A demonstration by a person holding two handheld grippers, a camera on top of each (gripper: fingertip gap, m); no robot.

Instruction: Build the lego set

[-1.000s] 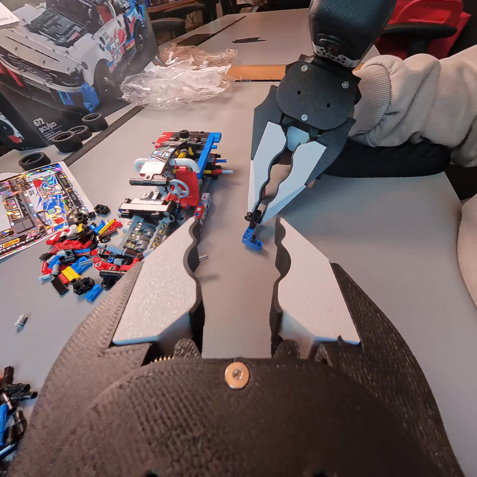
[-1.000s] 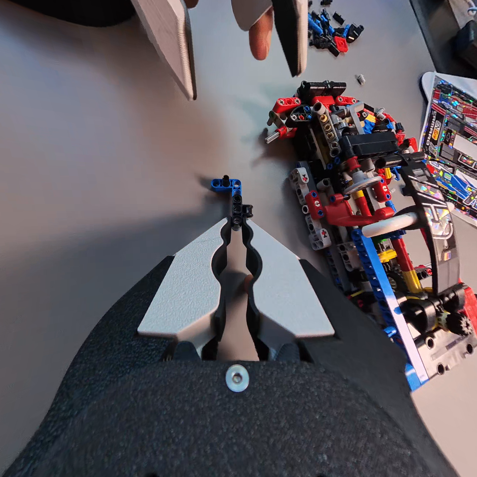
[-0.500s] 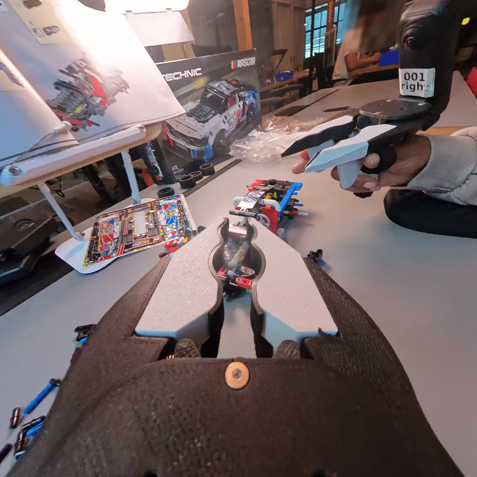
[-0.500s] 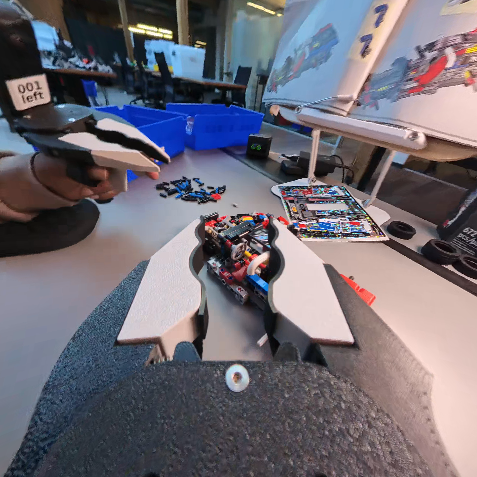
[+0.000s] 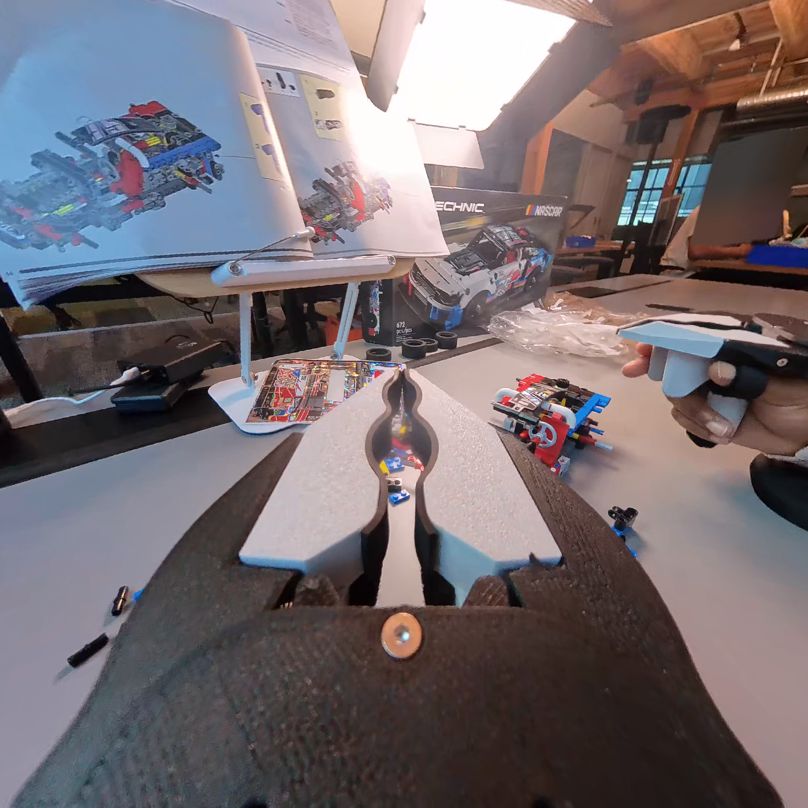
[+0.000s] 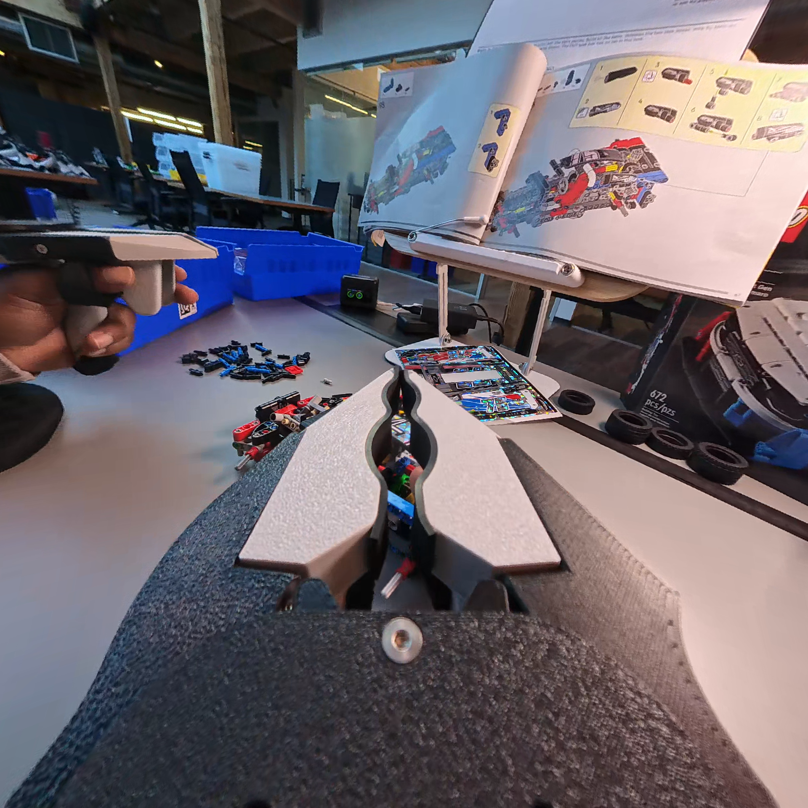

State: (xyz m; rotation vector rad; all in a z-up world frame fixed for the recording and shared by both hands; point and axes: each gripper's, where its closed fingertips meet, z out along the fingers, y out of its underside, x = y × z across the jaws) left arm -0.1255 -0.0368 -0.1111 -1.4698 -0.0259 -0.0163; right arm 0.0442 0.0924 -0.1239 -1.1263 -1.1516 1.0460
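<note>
Both grippers are closed and empty: left gripper (image 5: 402, 376), right gripper (image 6: 400, 375), raised level above the table (image 5: 131, 503). Beyond lies the half-built car (image 5: 548, 413); farther, the instruction book (image 6: 612, 175). Likely consulting instructions; next, pick a part.

A second ago the right gripper (image 6: 401, 379) pinched the small blue-and-black piece (image 5: 624, 520) upright; now that piece lies loose on the worktop (image 5: 699, 568). Both grippers have lifted level and closed empty, the left gripper (image 5: 402, 379) having been wide apart.
</note>
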